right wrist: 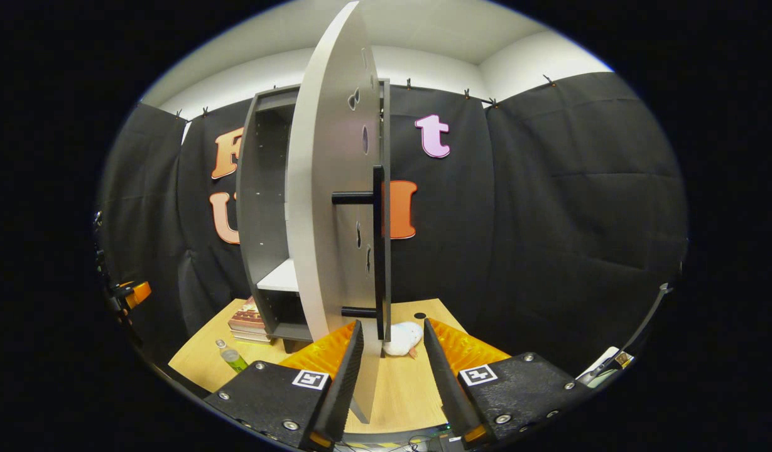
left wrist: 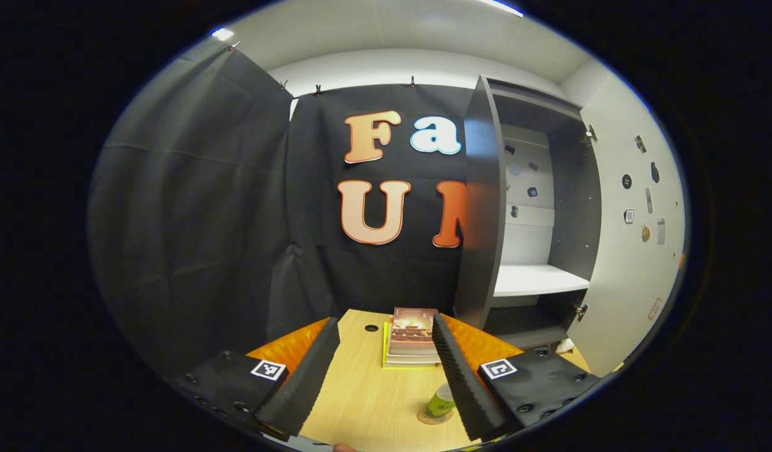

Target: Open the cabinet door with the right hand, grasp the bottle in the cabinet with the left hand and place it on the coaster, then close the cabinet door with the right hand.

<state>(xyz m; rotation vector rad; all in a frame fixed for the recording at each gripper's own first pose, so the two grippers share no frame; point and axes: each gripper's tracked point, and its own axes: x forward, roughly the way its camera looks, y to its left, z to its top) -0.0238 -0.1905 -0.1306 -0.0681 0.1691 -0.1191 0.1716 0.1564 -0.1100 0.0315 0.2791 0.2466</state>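
Black housings with screws and square black-and-white markers are seen on the left tongs (left wrist: 386, 370) and right tongs (right wrist: 393, 370), backed by orange panels.

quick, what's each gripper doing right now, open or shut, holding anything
Left gripper: open, holding nothing; the green plastic bottle stands on the round coaster.
Right gripper: open, holding nothing, its fingers either side of the white cabinet door.

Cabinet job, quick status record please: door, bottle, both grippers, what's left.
door: cabinet door swung open, its edge between the right gripper's fingers
bottle: bottle upright on the coaster, out of the cabinet
left gripper: left gripper open, empty, the bottle beside its right-hand finger
right gripper: right gripper open, at the door's lower edge, below the handle
remaining: close the door
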